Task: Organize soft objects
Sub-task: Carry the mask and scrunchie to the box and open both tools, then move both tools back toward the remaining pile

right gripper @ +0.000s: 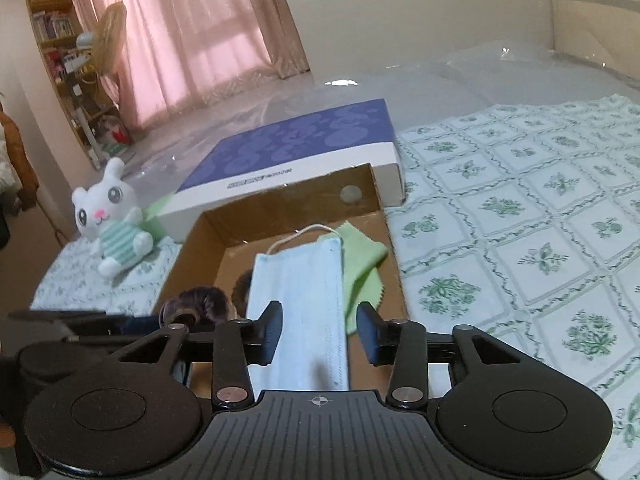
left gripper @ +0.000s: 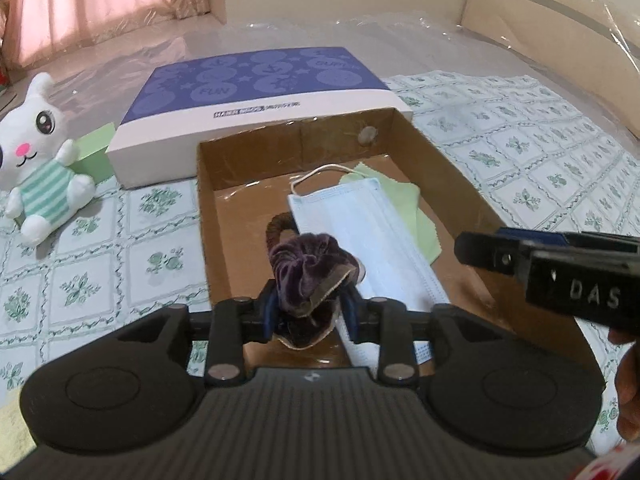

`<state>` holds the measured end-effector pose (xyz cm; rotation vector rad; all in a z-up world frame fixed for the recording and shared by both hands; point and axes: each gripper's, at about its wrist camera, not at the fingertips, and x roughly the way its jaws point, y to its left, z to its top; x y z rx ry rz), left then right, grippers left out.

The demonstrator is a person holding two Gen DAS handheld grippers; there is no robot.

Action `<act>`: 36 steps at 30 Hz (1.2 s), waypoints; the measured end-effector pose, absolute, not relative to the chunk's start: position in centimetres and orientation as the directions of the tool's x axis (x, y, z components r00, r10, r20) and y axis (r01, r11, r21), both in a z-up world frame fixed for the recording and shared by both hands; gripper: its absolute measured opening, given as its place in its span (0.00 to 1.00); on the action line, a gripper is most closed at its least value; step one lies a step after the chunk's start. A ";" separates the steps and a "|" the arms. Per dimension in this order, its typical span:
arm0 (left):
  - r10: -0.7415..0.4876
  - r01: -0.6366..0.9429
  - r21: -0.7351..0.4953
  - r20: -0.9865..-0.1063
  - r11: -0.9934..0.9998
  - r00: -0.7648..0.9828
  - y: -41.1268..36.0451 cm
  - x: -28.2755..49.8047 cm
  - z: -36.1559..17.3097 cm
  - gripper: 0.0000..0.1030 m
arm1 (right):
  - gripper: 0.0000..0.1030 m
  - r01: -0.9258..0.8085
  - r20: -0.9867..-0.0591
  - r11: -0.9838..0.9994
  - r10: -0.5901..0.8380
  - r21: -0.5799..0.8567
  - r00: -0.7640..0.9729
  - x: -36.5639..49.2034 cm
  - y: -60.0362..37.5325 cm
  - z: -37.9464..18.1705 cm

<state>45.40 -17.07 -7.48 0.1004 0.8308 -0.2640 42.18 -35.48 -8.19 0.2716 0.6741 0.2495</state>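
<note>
Evidently the step in hand was stowing a hair tie. Through the left wrist camera, the left claw [left gripper: 308, 308] was closed on a crumpled dark purple velvet scrunchie [left gripper: 306, 276], pinched between its blue pads and held above the near left floor of the open brown cardboard box [left gripper: 448, 184]. Just ahead of the claw, a second brown scrunchie [left gripper: 278, 228] lay on the box floor. Ahead and to the claw's right lay a pale blue pleated face mask [left gripper: 360, 240] over a light green cleaning cloth [left gripper: 408, 216]. Beyond the box sat its purple-and-white patterned lid [left gripper: 256, 80]. Far to the claw's left, a white plush bunny in a green-striped shirt [left gripper: 36, 160] sat on the floral-printed bed cover [left gripper: 120, 248], outside the box. The right claw [left gripper: 480, 252] reached in from the right edge; its opening could not be told from this side.

Through the right wrist camera, the right claw [right gripper: 320, 332] stood wide open and empty, its fingers spanning the near part of the face mask [right gripper: 304, 292] below. The scrunchie [right gripper: 196, 304] showed to its left.

By my judgement, the next move called for lowering the left claw slightly, spreading its fingers to drop the scrunchie beside the brown one, clear of the mask, then going for the bunny.
</note>
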 end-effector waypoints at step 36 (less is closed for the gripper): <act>-0.213 0.256 -0.046 -0.704 0.966 0.678 -9.5 29.1 0.6 0.62 | 0.57 -0.172 -0.534 0.945 0.302 0.279 0.790 25.7 -33.8 -2.7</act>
